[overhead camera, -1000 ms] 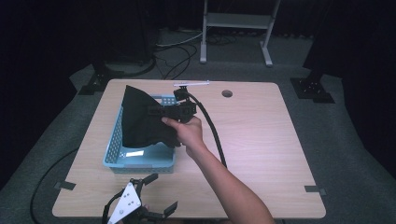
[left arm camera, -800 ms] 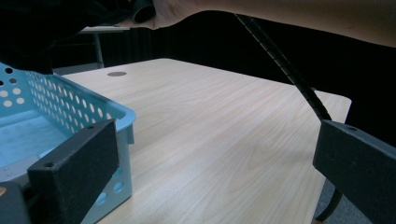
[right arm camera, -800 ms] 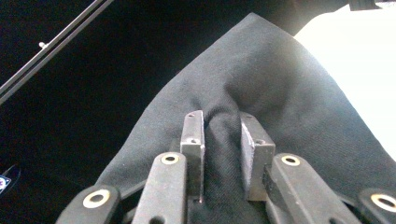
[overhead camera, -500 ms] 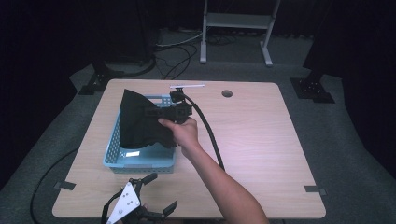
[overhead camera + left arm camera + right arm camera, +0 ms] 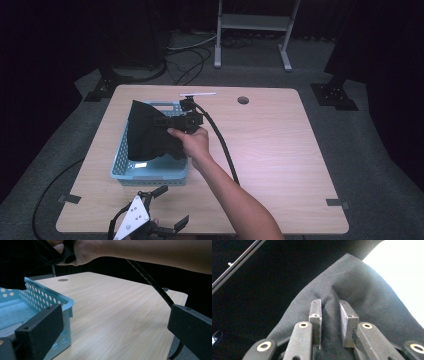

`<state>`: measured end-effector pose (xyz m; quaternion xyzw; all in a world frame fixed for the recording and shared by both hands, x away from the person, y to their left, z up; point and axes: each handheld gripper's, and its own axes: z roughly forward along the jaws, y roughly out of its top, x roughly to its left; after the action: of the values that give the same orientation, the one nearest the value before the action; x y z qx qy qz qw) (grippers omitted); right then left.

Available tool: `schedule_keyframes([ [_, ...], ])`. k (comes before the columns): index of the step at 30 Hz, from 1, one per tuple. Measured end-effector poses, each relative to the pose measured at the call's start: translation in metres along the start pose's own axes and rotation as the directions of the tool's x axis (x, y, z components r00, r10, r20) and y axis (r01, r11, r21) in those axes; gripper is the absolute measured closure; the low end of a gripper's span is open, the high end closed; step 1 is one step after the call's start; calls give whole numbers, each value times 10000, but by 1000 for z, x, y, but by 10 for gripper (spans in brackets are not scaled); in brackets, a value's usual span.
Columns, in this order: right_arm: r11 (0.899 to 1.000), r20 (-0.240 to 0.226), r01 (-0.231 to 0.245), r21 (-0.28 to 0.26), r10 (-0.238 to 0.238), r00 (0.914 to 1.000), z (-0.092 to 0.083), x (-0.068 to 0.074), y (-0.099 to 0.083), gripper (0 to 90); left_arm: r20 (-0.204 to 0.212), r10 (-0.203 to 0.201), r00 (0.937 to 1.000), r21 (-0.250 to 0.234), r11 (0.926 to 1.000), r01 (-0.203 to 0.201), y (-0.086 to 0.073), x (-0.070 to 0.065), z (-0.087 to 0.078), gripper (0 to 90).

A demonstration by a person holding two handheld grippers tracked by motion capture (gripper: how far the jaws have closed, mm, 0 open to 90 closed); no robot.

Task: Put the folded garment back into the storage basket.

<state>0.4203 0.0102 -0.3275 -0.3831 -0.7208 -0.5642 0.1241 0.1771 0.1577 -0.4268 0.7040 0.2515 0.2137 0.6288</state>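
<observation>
A dark room with black drapes surrounded the pale wooden counter [image 5: 280, 150], which stood on grey carpet with a white metal frame [image 5: 255, 30] beyond its far edge. The light-blue perforated basket [image 5: 150, 170] sat on the left half of the counter and serves as the landmark here.

Above the basket, the right claw [image 5: 167, 121] pinched a black cloth [image 5: 150, 135]. In the right gripper view its jaws stood narrow, with a fold of the dark fabric [image 5: 352, 290] clamped between the pads [image 5: 315, 312]. The cloth hung from that grip and draped down over the far and middle parts of the basket, hiding much of its inside; a strip of the basket's floor showed at the near end. The right hand [image 5: 192, 142] was over the basket's right rim, and a ribbed black cable [image 5: 222, 145] trailed from the gripper across the counter to the right of the basket.

The left claw [image 5: 167, 207] rested near the counter's front edge, just in front of the basket's near wall. Its jaws stood wide apart with nothing between them. In the left gripper view the basket's near corner [image 5: 63, 301] lay just past the left jaw.

A small white strip [image 5: 198, 93] lay just beyond the basket's far end, and a round grommet hole [image 5: 243, 100] sat farther right of it.
</observation>
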Motion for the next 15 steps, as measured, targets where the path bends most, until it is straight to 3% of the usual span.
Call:
schedule_keyframes([
  [15, 9993, 50, -295, 227, 294, 9996, 15, -12, -8, 760, -16, -65, 10000, -38, 10000, 65, 0, 1, 0, 0],
])
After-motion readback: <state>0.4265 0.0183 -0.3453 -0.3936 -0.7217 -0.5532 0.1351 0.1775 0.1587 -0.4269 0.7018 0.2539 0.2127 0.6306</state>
